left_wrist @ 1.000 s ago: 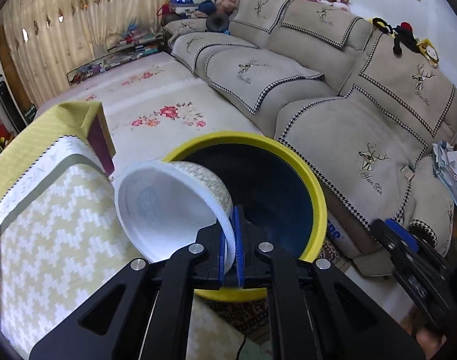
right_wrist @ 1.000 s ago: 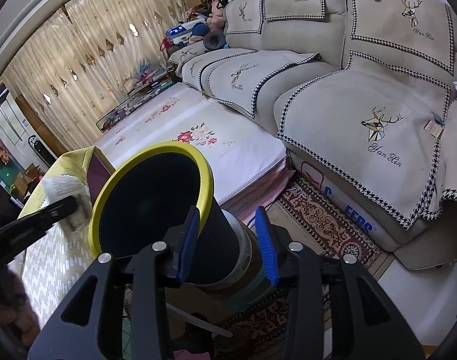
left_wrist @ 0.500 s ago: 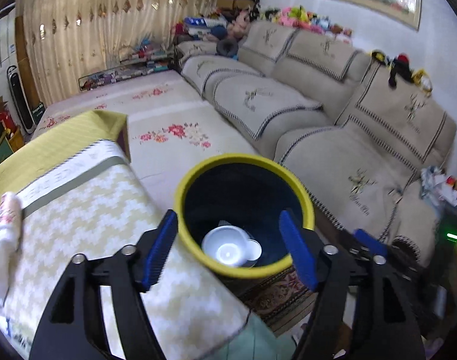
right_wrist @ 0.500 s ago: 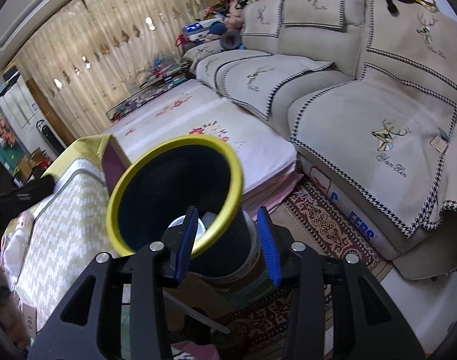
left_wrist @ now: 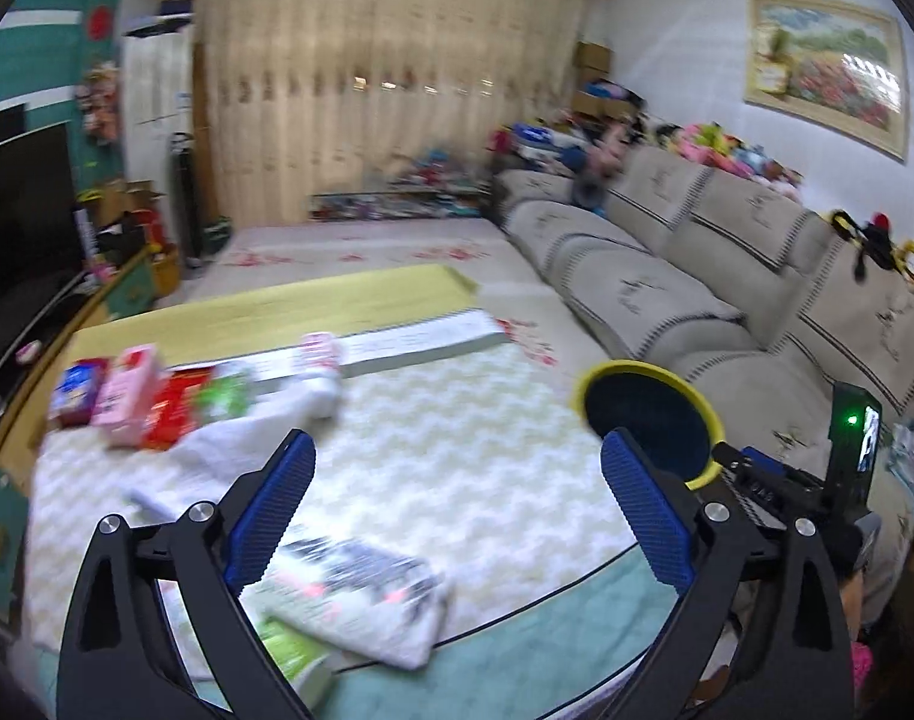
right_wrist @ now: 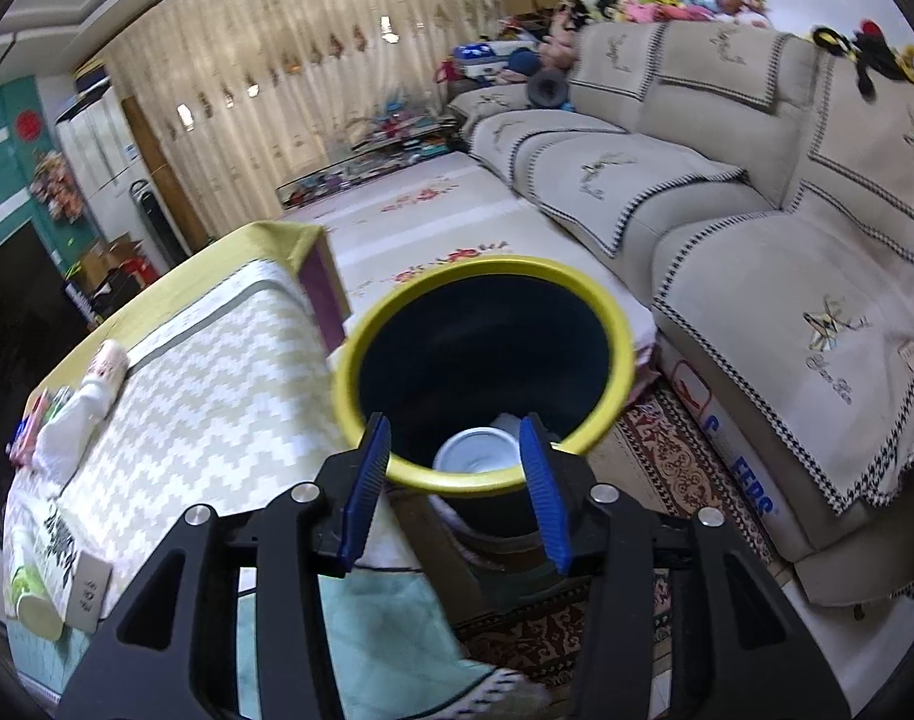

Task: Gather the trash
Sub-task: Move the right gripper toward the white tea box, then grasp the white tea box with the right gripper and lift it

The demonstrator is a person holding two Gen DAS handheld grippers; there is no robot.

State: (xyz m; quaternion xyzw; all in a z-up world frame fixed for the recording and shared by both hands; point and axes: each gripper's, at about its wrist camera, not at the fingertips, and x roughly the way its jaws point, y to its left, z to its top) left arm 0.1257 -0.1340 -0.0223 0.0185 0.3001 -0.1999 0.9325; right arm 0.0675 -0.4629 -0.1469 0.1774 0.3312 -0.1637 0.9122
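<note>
Both tongs are in view. Left gripper (left_wrist: 457, 516) has its jaws spread wide, having just been opening, with nothing between them; it hangs over a table draped in a zigzag-patterned cloth (left_wrist: 469, 468). On the cloth lie a printed packet (left_wrist: 361, 594) near the blue pads and a blurred row of colourful cartons (left_wrist: 139, 396) at the far left. Right gripper (right_wrist: 454, 486) has its jaws partly apart, having just been opening a little, set either side of the near rim of a yellow-rimmed dark bin (right_wrist: 619, 324); whether the pads press it I cannot tell. A white cup (right_wrist: 475, 450) lies inside the bin. To the right runs a beige sofa (right_wrist: 757, 228)
</note>
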